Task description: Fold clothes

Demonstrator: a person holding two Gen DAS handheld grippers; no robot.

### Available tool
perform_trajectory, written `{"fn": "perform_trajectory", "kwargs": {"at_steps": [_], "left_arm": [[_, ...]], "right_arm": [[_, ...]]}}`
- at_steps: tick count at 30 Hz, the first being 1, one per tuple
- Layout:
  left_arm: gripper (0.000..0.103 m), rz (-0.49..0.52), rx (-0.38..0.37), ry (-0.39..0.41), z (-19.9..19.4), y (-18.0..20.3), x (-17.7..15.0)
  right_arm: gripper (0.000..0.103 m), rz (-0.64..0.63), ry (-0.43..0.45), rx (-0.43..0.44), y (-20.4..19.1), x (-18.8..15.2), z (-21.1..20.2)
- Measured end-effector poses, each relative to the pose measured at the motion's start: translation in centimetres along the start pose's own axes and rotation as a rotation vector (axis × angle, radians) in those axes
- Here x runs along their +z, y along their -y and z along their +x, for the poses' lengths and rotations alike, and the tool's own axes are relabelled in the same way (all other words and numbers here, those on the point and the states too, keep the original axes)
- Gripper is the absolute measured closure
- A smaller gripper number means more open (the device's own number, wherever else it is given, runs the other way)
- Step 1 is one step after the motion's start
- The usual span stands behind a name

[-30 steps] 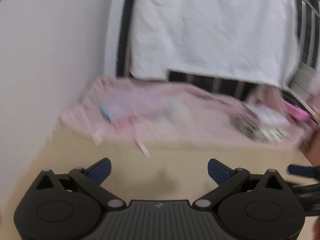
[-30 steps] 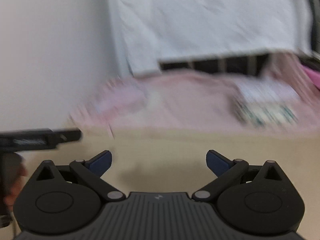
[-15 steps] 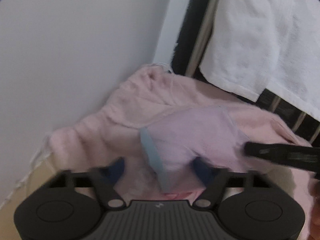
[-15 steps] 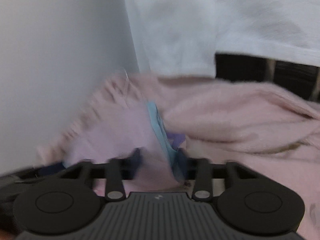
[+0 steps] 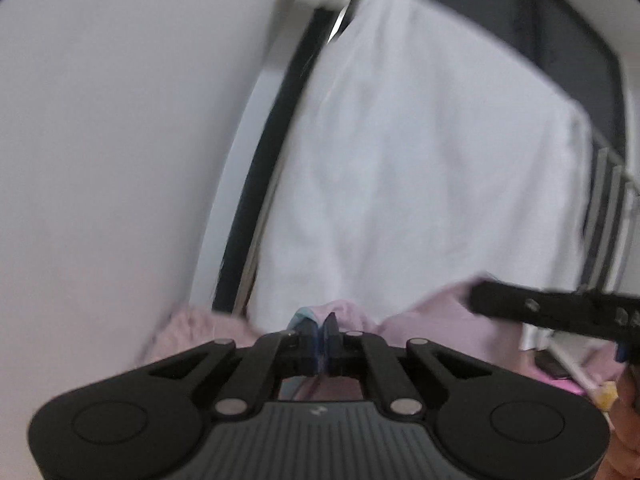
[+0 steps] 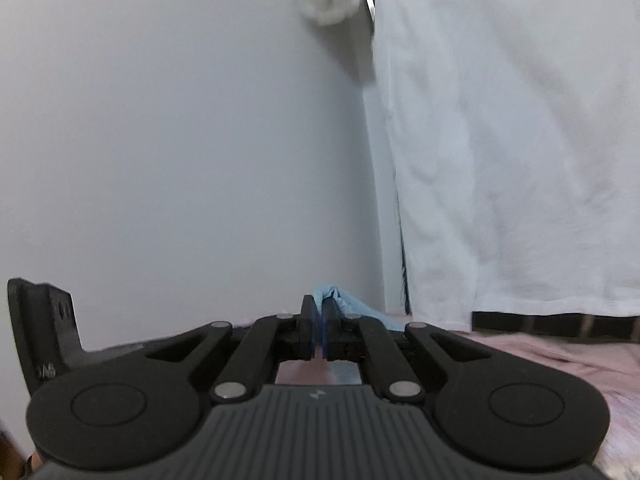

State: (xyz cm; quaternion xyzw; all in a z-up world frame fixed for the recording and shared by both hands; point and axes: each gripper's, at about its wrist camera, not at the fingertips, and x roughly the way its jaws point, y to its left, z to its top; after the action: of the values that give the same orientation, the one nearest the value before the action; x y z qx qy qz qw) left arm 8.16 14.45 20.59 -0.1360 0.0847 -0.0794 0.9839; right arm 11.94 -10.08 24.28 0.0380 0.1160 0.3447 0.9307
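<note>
Left wrist view, left hand-held gripper [image 5: 320,330]: clenched, its blue-padded fingers pressed together on a bunched fold of the pale lilac garment with a light blue trim [image 5: 348,312].
Left wrist view, garment: pinched at the fingertips, its cloth rising just above them and spreading right toward the other tool.
Left wrist view, right hand-held gripper [image 5: 560,312]: seen only as a black bar entering from the right edge (its fingers are hidden here), just beside the lilac cloth.
Left wrist view, surroundings: a white terry towel [image 5: 420,180] hangs over a dark railing [image 5: 264,184] beside a plain white wall [image 5: 120,140]; fluffy pink fabric [image 5: 188,324] lies low on the left.
Right wrist view, right hand-held gripper [image 6: 319,320]: clenched on the light blue trim [image 6: 352,308], which pokes up between and to the right of the fingertips.
Right wrist view, left hand-held gripper [image 6: 44,332]: a black part of it shows at the left edge.
Right wrist view, surroundings: wall [image 6: 180,140] ahead, towel [image 6: 520,160] on the right, pink fabric [image 6: 560,356] below it.
</note>
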Motion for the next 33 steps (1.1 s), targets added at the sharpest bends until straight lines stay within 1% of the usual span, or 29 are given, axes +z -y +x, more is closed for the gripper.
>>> {"fn": "perform_trajectory", "kwargs": {"at_steps": [1, 3, 4, 6, 7, 8, 9, 10, 11, 12, 13, 14, 15, 16, 17, 19, 20, 21, 22, 23, 24, 25, 26, 28, 29, 31, 32, 33], "left_arm": [[0.102, 0.016, -0.024, -0.021, -1.7, 1.0, 0.0], [0.101, 0.050, -0.013, -0.143, -1.9, 2.3, -3.0], [0.100, 0.067, -0.006, -0.206, -2.0, 2.9, -4.6], [0.095, 0.100, 0.010, -0.334, -2.0, 4.2, -7.8], [0.088, 0.113, 0.028, -0.419, -1.5, 4.0, -10.1], [0.089, 0.124, 0.047, -0.508, -0.9, 3.7, -12.5], [0.089, 0.123, 0.097, -0.576, -1.6, 3.1, -14.4], [0.086, 0.111, 0.118, -0.576, -3.3, 2.3, -15.6], [0.079, 0.099, 0.133, -0.566, -5.2, 1.6, -16.7], [0.060, 0.084, 0.117, -0.520, -7.9, 0.9, -17.5], [0.039, 0.076, 0.102, -0.491, -10.0, 0.9, -18.1], [0.032, 0.070, 0.088, -0.464, -12.1, 1.1, -18.8], [0.025, 0.077, 0.058, -0.458, -13.1, 1.7, -19.3], [0.025, 0.085, 0.027, -0.454, -13.8, 2.4, -19.9], [0.025, 0.094, -0.005, -0.451, -14.6, 3.1, -20.5], [0.026, 0.154, 0.017, -0.464, -13.2, 5.1, -21.9], [0.027, 0.186, 0.062, -0.472, -12.6, 5.7, -22.4], [0.031, 0.218, 0.112, -0.480, -11.9, 6.2, -23.0], [0.038, 0.206, 0.115, -0.484, -11.6, 6.3, -23.2], [0.046, 0.187, 0.110, -0.488, -11.3, 6.3, -23.5], [0.080, 0.169, 0.106, -0.492, -11.0, 6.4, -23.7], [0.100, 0.150, 0.083, -0.518, -10.8, 6.3, -23.7], [0.102, 0.132, 0.058, -0.547, -10.6, 6.2, -23.7], [0.103, 0.109, 0.051, -0.519, -11.1, 5.9, -23.2], [0.103, 0.094, 0.038, -0.493, -11.8, 5.8, -22.4], [0.103, 0.060, -0.012, -0.402, -14.0, 5.9, -19.2], [0.103, 0.043, -0.038, -0.355, -15.2, 6.0, -17.6], [0.103, 0.027, -0.063, -0.308, -16.4, 6.0, -15.9]], "right_arm": [[0.101, 0.013, 0.003, -0.022, -0.6, -0.2, -2.6], [0.101, 0.074, -0.053, -0.067, -0.4, -2.4, -5.6], [0.101, 0.100, -0.090, -0.100, -0.2, -3.9, -6.4], [0.097, 0.130, -0.234, -0.195, 0.8, -8.7, -6.1], [0.092, 0.124, -0.320, -0.241, 1.2, -11.2, -5.5], [0.087, 0.107, -0.384, -0.309, 1.5, -13.7, -5.5], [0.086, 0.091, -0.443, -0.373, 1.7, -16.1, -5.5], [0.084, 0.101, -0.419, -0.364, 1.7, -17.8, -7.8], [0.071, 0.111, -0.394, -0.355, 1.7, -19.5, -10.0], [0.059, 0.123, -0.370, -0.345, 1.7, -21.1, -12.2], [0.047, 0.166, -0.350, -0.313, 1.5, -22.5, -14.3], [0.047, 0.192, -0.342, -0.276, 1.4, -23.5, -15.8], [0.047, 0.194, -0.343, -0.251, 0.9, -24.2, -16.8], [0.047, 0.195, -0.344, -0.228, 0.4, -24.9, -17.6], [0.047, 0.177, -0.346, -0.230, 0.3, -25.1, -16.9], [0.048, 0.141, -0.349, -0.235, 0.0, -25.5, -15.4], [0.053, 0.155, -0.360, -0.245, 0.2, -25.3, -14.5], [0.056, 0.187, -0.380, -0.244, 0.6, -25.3, -13.4], [0.063, 0.219, -0.400, -0.242, 0.9, -25.3, -12.3], [0.080, 0.237, -0.424, -0.235, 1.1, -25.8, -11.4], [0.091, 0.244, -0.441, -0.237, 1.1, -26.1, -10.7], [0.100, 0.249, -0.439, -0.253, 0.5, -26.1, -11.0], [0.100, 0.258, -0.417, -0.246, 0.2, -25.6, -11.5], [0.100, 0.274, -0.371, -0.231, -0.4, -24.7, -12.6], [0.100, 0.267, -0.337, -0.217, -1.0, -23.8, -13.7], [0.100, 0.240, -0.274, -0.171, -2.5, -21.3, -16.1], [0.100, 0.214, -0.250, -0.150, -3.4, -19.9, -17.4], [0.100, 0.183, -0.208, -0.122, -4.5, -18.1, -18.9]]}}
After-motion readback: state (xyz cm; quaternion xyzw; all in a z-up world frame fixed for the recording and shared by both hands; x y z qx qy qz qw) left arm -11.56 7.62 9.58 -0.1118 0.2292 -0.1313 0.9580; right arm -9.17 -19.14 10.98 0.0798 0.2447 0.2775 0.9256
